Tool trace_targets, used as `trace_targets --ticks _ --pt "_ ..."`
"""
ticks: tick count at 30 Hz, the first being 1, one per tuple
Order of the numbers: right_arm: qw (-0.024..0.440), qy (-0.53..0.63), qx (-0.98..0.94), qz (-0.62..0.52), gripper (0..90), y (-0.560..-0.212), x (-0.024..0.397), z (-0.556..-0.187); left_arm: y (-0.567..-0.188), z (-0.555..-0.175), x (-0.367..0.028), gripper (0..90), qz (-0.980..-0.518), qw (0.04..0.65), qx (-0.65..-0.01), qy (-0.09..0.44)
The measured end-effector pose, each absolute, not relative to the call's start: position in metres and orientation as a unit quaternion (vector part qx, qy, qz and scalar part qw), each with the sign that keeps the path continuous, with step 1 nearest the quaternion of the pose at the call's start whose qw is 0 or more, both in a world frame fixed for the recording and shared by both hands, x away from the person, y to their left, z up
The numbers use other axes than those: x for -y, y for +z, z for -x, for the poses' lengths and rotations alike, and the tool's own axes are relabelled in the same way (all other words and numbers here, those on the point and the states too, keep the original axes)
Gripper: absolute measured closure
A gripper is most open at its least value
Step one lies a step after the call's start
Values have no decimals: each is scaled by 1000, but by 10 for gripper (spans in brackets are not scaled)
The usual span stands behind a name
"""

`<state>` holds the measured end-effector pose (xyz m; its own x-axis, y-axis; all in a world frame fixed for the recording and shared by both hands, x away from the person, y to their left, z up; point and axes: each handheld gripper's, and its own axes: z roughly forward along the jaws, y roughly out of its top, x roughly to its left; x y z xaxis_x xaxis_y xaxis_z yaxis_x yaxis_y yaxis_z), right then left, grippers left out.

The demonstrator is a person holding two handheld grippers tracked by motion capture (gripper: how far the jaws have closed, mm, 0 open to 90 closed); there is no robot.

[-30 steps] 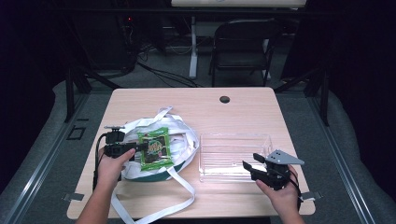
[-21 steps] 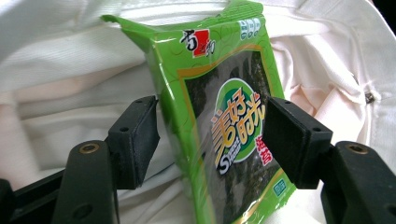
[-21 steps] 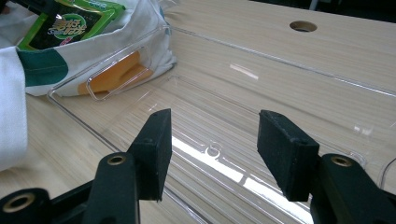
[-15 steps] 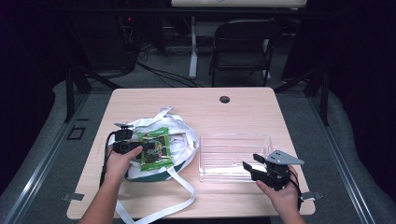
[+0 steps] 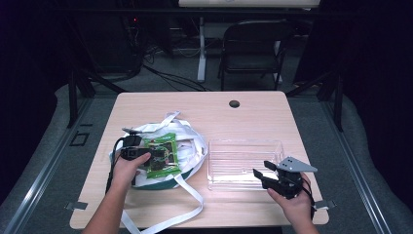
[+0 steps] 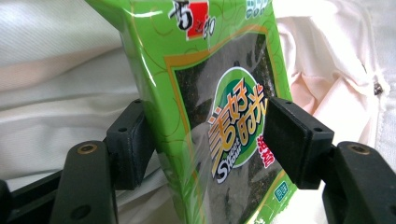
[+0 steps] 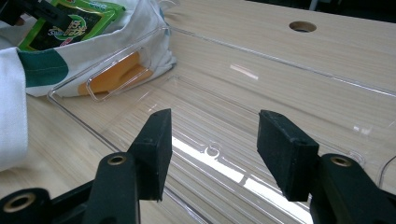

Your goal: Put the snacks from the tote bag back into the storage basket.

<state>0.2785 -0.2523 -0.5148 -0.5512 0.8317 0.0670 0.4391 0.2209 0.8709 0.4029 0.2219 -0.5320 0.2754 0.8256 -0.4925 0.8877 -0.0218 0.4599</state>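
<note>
Seaweed packet (image 6: pixel 219 116) sits gripped between left gripper (image 6: pixel 205 140) jaws; right gripper (image 7: pixel 212 149) jaws spread apart.

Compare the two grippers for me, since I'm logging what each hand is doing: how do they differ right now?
The left gripper has its jaws on either side of a green snack packet over the white bag; the right gripper has nothing between its jaws. The left sits above the bag, while the right hovers at the near edge of the clear tray. Both are hand-held, with two black jaws.
</note>
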Motion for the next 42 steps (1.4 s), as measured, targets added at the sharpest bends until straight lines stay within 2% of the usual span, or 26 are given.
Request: trace_targets --ticks 9,17,37,42 --pt "214 461 -749 -425 453 -515 253 -279 -534 -403 -218 378 -724 348 -593 -46" --pt "217 461 -747 -426 453 -515 253 -278 -527 -399 -218 497 -738 348 -576 -35" --pt "217 453 -763 -407 429 -516 249 -280 -501 -388 -216 705 -753 382 -533 -47" --pt "220 454 -766 -399 424 -515 246 -280 -499 -386 -215 710 -762 377 -525 -45"
